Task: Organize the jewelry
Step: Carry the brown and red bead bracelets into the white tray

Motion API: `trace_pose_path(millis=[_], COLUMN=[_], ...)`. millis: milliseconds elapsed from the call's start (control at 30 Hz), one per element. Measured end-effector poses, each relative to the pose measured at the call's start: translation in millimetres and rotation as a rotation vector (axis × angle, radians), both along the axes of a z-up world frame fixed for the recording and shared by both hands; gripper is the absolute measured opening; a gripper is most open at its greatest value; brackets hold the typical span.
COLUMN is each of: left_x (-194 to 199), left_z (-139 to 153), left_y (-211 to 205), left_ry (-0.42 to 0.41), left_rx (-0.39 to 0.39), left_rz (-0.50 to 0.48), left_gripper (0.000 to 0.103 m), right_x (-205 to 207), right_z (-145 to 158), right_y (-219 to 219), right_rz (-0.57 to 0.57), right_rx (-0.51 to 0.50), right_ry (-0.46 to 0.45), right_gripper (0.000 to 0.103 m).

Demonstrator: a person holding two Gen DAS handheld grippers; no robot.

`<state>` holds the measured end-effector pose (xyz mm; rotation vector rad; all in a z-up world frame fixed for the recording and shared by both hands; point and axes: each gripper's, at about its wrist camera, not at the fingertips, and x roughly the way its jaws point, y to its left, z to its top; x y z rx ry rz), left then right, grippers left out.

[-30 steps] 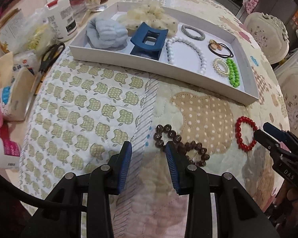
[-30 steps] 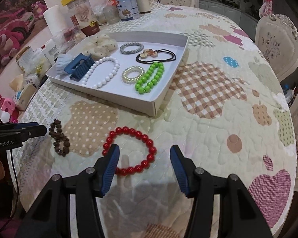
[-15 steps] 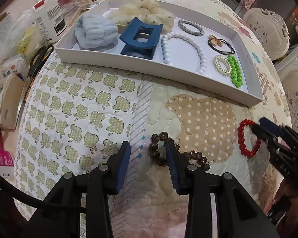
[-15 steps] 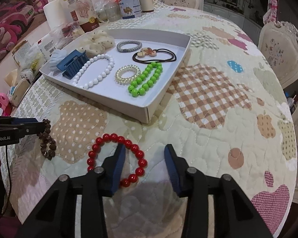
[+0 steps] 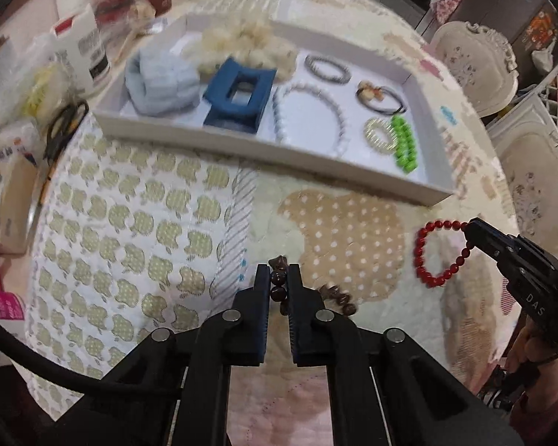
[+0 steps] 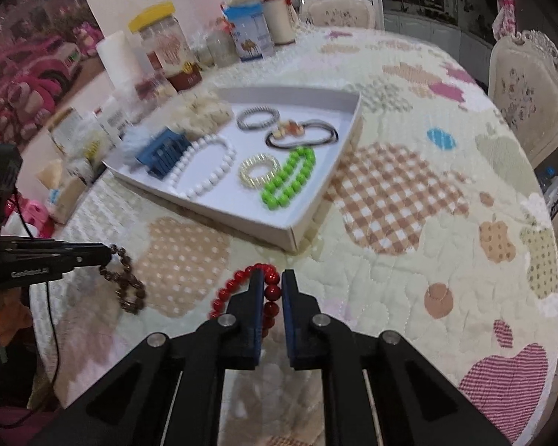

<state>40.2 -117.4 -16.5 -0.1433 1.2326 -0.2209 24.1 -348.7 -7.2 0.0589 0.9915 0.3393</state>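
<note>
On the quilted tablecloth, my left gripper [image 5: 279, 271] points down with its jaws closing on a brown bead bracelet [image 5: 340, 297]. Its pads press on several beads, and the rest trails to the right. My right gripper [image 6: 269, 277] has its jaws closing on a red bead bracelet [image 6: 228, 290]. Beads are pinched between its blue pads, and the loop hangs to the left. The left wrist view shows the right gripper [image 5: 468, 226] holding the red bracelet [image 5: 424, 260] by its top. In the right wrist view, the left gripper [image 6: 108, 252] grips the brown bracelet [image 6: 128, 290]. Beyond both lies a white tray [image 5: 279, 156].
The tray [image 6: 219, 215] holds a blue claw clip [image 5: 238, 96], a white bead bracelet [image 6: 204, 171], a green bead bracelet [image 6: 288, 178], scrunchies and hair ties. Jars and bottles [image 6: 160, 48] crowd the far left. Scissors [image 5: 61, 126] lie left of the tray. Chairs [image 6: 528, 89] stand at the right.
Both grippers stood open over their bracelets and have now come together on the beads. The left took the brown bracelet and the right took the red one.
</note>
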Motion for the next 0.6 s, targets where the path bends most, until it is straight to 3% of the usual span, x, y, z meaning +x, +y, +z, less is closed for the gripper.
trace_pose_path(millis=[600], left_x=[18], left_z=[82], left_y=[-12], left_ry=[-0.178], left_rx=[-0.007], left_rz=[-0.019], left_gripper=[0.0], right_x=[3], right_z=[78], right_y=[5], right_rz=[0.032], right_rx=[0.028], right_ry=[-0.148], right_gripper=[0.01])
